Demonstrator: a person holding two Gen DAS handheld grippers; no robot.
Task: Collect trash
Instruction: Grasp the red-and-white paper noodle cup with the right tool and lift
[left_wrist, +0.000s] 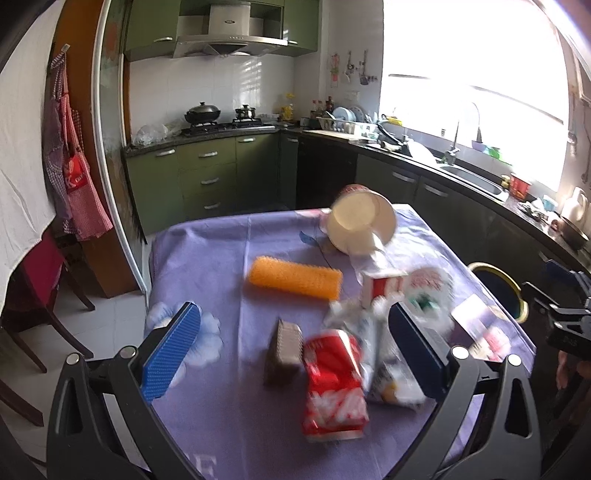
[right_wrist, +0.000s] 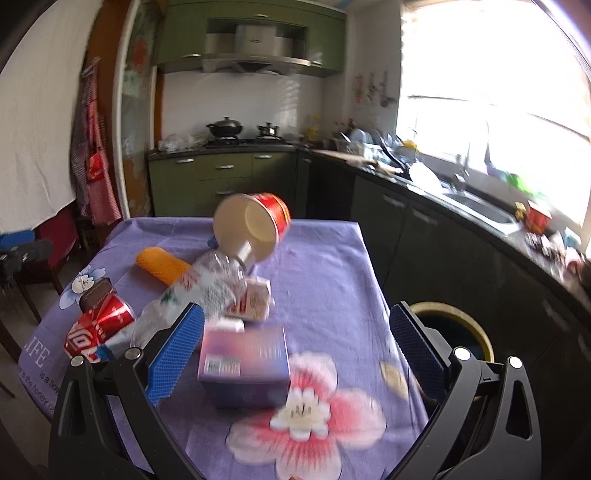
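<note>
Trash lies on a purple flowered tablecloth (left_wrist: 221, 258). In the left wrist view my left gripper (left_wrist: 295, 350) is open above a crushed red can (left_wrist: 332, 384), a brown-and-white block (left_wrist: 282, 350), a crumpled plastic bottle (left_wrist: 373, 332) and a small red-white carton (left_wrist: 382, 286). An orange foam roll (left_wrist: 295, 277) and a tipped paper noodle cup (left_wrist: 360, 221) lie farther back. My right gripper (right_wrist: 295, 347) is open above a purple box (right_wrist: 245, 363); the can (right_wrist: 98, 326), bottle (right_wrist: 199, 291), roll (right_wrist: 162, 267) and cup (right_wrist: 253, 227) show beyond.
A yellow-rimmed bin (right_wrist: 452, 328) stands on the floor by the table's right edge, also in the left wrist view (left_wrist: 498, 286). Dark counters with a sink (right_wrist: 480, 206) run along the right. A chair (left_wrist: 44, 295) stands at the left.
</note>
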